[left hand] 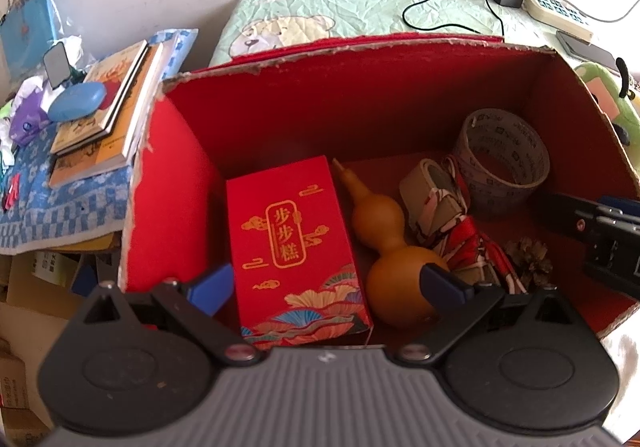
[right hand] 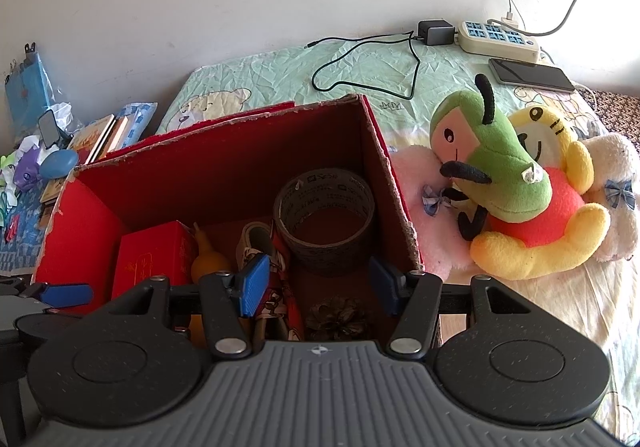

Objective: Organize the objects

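An open red cardboard box [left hand: 180, 183] [right hand: 384, 143] sits on a bed. Inside it lie a red gift carton with gold characters [left hand: 296, 247] [right hand: 148, 263], a brown gourd [left hand: 384, 243] [right hand: 208, 257], a roll of printed tape [left hand: 504, 163] [right hand: 324, 215], a patterned fabric strap [left hand: 452, 223] [right hand: 280, 287] and a pine cone [left hand: 528, 259] [right hand: 340, 317]. My left gripper [left hand: 324, 285] is open and empty above the carton and gourd. My right gripper [right hand: 320, 287] is open and empty above the strap and pine cone; it also shows in the left wrist view [left hand: 604, 239].
Plush toys, a green bug [right hand: 492, 163] and a yellow bear [right hand: 556, 207], lie right of the box. A power strip [right hand: 500, 37], charger [right hand: 436, 31] with cable and a phone [right hand: 532, 75] lie behind. Books [left hand: 108, 115] and a blue case [left hand: 78, 101] lie to the left.
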`<state>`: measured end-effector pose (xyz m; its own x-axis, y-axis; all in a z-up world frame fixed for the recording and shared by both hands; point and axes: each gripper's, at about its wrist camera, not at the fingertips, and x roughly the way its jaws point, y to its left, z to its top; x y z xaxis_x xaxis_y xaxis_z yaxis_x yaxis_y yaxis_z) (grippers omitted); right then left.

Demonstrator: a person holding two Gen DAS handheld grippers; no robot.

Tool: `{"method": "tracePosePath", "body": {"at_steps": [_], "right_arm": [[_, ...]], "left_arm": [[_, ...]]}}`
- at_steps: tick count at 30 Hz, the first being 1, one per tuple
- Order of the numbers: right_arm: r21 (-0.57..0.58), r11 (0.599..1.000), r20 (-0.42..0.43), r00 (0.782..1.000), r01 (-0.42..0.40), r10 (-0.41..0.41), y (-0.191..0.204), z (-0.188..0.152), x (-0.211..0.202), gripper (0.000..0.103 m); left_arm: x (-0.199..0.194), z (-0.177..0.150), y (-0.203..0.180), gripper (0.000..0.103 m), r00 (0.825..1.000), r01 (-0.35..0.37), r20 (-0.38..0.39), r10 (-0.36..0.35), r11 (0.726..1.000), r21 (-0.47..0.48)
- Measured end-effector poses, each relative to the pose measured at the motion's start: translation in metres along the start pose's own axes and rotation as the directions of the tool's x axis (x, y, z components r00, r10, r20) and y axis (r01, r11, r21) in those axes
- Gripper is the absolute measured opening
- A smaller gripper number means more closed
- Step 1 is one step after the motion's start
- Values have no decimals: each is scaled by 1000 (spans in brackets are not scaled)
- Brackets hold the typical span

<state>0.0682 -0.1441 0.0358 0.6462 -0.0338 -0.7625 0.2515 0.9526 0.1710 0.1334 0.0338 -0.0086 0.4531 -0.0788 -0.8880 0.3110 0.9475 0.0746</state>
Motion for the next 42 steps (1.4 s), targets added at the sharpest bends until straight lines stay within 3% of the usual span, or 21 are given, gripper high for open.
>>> {"method": "tracePosePath", "body": {"at_steps": [33,39,42], "right_arm": [[-7,1000,62,998,-24,24,8,-6,5,61],[-9,999,55,998,-38,39,6,-6,5,63],[-3,999,56,997,-53,54,5,-6,4,64]], "left_arm": [[4,-4,0,100,1000,-7,-7,7,1000,3],[-5,-5,-3,99,998,-57,29,56,998,22],[-7,-4,-1,99,999,-42,27,42,999,16]]}}
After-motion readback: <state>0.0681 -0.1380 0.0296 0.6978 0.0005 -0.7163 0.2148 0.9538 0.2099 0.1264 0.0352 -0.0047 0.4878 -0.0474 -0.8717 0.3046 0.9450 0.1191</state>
